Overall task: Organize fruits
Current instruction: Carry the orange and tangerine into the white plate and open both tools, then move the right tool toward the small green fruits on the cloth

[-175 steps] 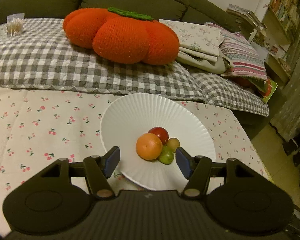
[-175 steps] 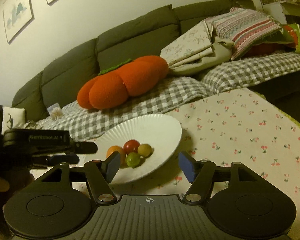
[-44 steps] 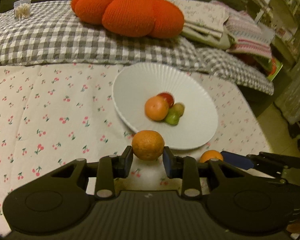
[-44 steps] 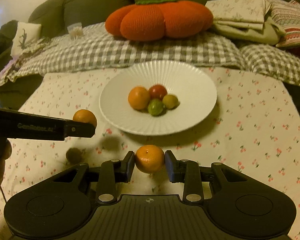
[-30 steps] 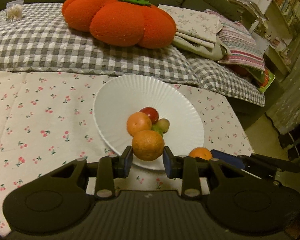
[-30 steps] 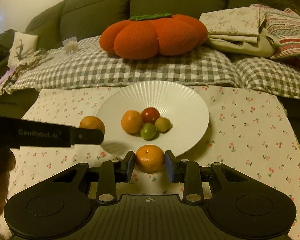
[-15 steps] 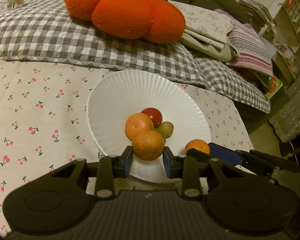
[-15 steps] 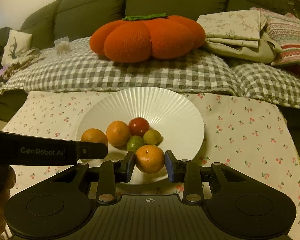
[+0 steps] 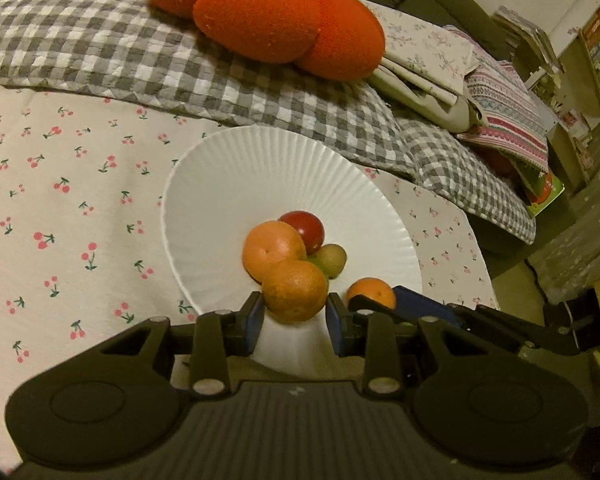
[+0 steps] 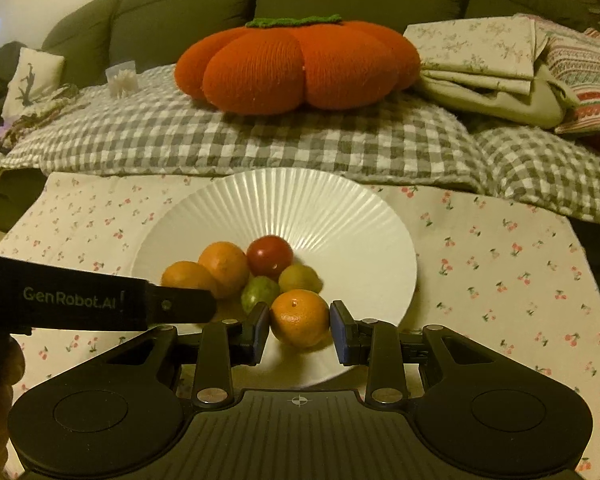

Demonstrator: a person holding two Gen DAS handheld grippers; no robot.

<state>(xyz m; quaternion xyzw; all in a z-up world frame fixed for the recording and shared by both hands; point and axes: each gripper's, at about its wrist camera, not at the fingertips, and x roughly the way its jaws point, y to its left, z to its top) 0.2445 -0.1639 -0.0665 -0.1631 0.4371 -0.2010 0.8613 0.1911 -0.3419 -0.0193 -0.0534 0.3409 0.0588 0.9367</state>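
Both grippers are clamping an orange each over the white plate [image 10: 340,216]: left gripper [image 9: 295,316] w/ its orange [image 9: 295,295], right gripper [image 10: 300,326] w/ the other orange [image 10: 299,317]. Four fruits are already sitting in the plate, so only these two releases are looking left. It's all happening on a cherry-print cloth [image 9: 60,208] by a sofa w/ a pumpkin cushion [image 10: 296,68].

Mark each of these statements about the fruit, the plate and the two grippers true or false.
1. The left gripper grips an orange. True.
2. The right gripper has empty jaws. False: it grips a second orange.
3. The white plate is bare. False: an orange fruit, a red one and two greenish ones lie in it.
4. A pumpkin-shaped cushion lies on the checked blanket. True.
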